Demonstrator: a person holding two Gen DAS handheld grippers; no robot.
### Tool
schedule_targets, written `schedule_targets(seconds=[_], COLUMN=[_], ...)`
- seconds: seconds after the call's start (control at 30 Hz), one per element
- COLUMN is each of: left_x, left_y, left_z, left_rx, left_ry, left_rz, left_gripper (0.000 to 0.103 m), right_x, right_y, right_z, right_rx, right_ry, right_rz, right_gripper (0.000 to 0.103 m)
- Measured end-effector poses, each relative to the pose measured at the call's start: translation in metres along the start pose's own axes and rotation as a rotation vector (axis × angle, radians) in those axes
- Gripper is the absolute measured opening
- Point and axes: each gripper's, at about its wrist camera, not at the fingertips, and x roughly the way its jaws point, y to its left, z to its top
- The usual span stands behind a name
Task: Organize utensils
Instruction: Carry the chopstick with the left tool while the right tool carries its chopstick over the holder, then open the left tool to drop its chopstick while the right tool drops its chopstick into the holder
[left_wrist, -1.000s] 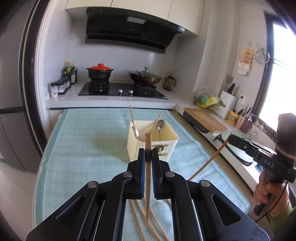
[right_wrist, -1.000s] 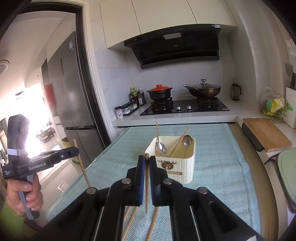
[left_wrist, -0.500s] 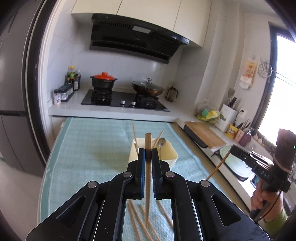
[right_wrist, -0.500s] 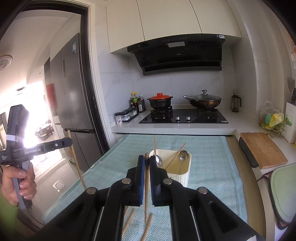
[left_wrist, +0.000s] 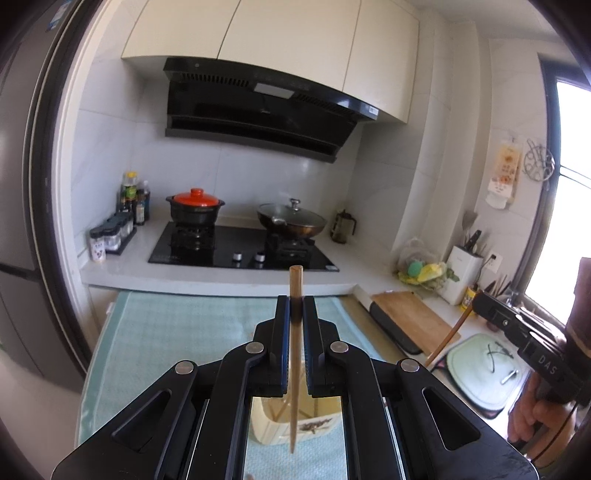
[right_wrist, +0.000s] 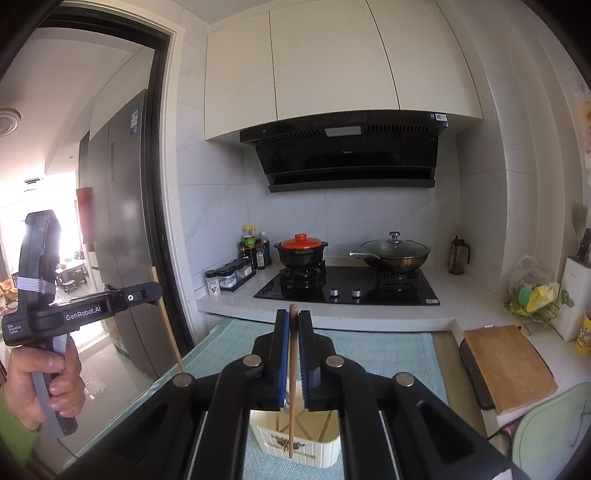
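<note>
A: Step in hand; each gripper carries one chopstick toward the cream utensil holder (right_wrist: 295, 441) on the teal mat (left_wrist: 177, 332). The left gripper (left_wrist: 295, 306) has its jaws drawn almost together on the left chopstick (left_wrist: 294, 354), upright, tip hanging in front of the holder's near wall; the right gripper (right_wrist: 293, 319) is clamped likewise on the right chopstick (right_wrist: 292, 373).

B: And the next move?

A: Judged from these views, each stick's lower tip must clear the holder's rim and point into its mouth before the jaws part; releasing off-line risks a stick tipping out onto the mat.

B: What does one view give that the other lacks?

A: The right wrist view shows the left gripper from the side, a hand (right_wrist: 40, 380) on its grip, the stick hanging below its jaws, and the doorway with the refrigerator (right_wrist: 118, 229); the left wrist view shows the window side, the cutting board (left_wrist: 415, 317), and the right gripper from outside.
</note>
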Motion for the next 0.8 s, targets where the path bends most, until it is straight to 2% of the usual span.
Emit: schedule_targets(seconds=[0.13,0.27,0.4,0.53,0.63,0.7,0.73,0.77,0.8], left_x=[0.033,0.068,0.105,0.141,0.160,0.167,0.168,0.165,0.159], left_y=[-0.001,0.002,0.009,0.018,0.022,0.024,0.025,0.027,0.028], left_z=[0.006,0.000,-0.017,-0.041,-0.061,-0.070,-0.073,-0.075,-0.076], left_rx=[0.005,-0.012,-0.043,-0.073,-0.072,-0.069,-0.066,-0.063,-0.059], left_ry=[0.001,0.028,0.105,0.216,0.290,0.328,0.345,0.349,0.334], left_rz=[0.023,0.029,0.030,0.034,0.067,0.085,0.094,0.107,0.119], left_gripper=[0.004,0.004,0.004,0.004,0.005,0.013,0.035,0.059,0.067], right_x=[0.031,0.069,0.116,0.163,0.191,0.205,0.209,0.210,0.207], right_y=[-0.002,-0.008,-0.019,-0.026,-0.033,-0.037,-0.038,-0.040,-0.042], right_z=[0.007,-0.005,-0.031,-0.067,-0.093,-0.105,-0.109,-0.111,-0.112], right_rx=[-0.035,-0.030,0.024,0.084,0.139,0.169,0.178,0.185,0.196], right_ry=[-0.009,0.026,0.150,0.309,0.401,0.443,0.455,0.458,0.448], right_rz=[-0.030,-0.027,0.017,0.054,0.063,0.064,0.055,0.041,0.036], right_gripper=[0.005,0.005,0.005,0.005,0.006,0.007,0.014,0.033,0.050])
